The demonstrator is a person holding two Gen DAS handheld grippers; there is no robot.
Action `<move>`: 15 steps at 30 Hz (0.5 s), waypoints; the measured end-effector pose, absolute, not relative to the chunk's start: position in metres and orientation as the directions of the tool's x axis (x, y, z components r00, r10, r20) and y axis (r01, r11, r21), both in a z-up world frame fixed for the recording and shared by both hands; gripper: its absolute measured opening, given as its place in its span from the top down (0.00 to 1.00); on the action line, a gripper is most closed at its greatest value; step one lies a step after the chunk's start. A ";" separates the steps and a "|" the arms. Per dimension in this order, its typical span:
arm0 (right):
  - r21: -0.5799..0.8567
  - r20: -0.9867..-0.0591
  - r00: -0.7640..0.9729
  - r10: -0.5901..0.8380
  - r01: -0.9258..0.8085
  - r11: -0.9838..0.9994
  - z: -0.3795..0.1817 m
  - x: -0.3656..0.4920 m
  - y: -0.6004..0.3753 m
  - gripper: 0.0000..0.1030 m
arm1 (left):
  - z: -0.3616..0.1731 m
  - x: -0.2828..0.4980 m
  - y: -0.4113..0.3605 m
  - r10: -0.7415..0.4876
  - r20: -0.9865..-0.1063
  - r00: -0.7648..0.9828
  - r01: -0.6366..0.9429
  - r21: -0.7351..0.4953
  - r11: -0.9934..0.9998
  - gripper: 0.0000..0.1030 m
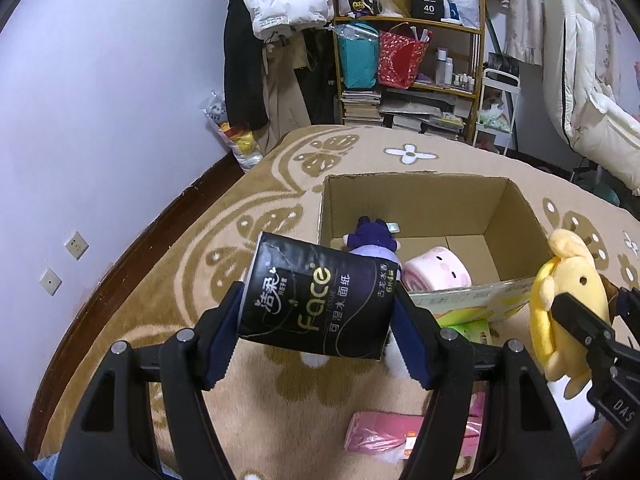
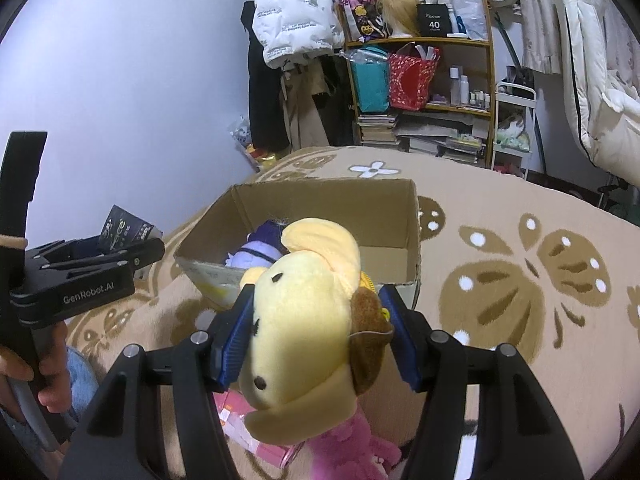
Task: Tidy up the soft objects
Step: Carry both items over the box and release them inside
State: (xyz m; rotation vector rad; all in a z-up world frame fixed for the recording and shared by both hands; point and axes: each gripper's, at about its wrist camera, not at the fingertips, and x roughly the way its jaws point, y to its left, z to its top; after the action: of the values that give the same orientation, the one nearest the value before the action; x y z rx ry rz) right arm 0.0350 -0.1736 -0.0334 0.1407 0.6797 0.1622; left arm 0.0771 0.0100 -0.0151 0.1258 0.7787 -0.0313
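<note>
My left gripper (image 1: 320, 328) is shut on a black pack of Face tissues (image 1: 316, 298) and holds it above the carpet, just before the near left corner of an open cardboard box (image 1: 416, 200). The box holds a purple plush (image 1: 372, 238) and a pink rolled plush (image 1: 436, 274). My right gripper (image 2: 316, 334) is shut on a yellow plush dog with a brown cap (image 2: 304, 320), held in front of the box (image 2: 412, 216). The yellow plush also shows at the right of the left wrist view (image 1: 568, 304). The left gripper with the tissue pack shows at the left of the right wrist view (image 2: 120, 248).
A pink packet (image 1: 384, 436) and a white plush (image 1: 400, 356) lie on the beige flowered carpet (image 1: 248, 184) under my grippers. A pink plush (image 2: 348, 444) lies below the right gripper. A cluttered shelf (image 1: 412, 72), hanging coats and a white cart stand behind.
</note>
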 end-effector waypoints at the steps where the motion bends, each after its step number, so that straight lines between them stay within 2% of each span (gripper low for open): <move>1: 0.186 -0.608 0.770 0.194 -0.100 0.978 -0.033 0.036 -0.175 0.37 | -0.015 0.078 0.009 0.018 -0.703 0.711 0.076 0.102 0.992 0.33; 15: 0.212 -0.570 0.799 0.190 -0.081 0.974 -0.032 0.055 -0.184 0.37 | -0.020 0.112 -0.002 -0.008 -0.684 0.729 0.090 0.084 0.992 0.33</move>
State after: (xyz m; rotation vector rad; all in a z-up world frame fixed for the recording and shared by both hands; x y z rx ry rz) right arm 0.0549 -0.1843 -0.0321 0.1811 0.6287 0.1461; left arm 0.1117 -0.0017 -0.0197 0.1144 0.7524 -0.0537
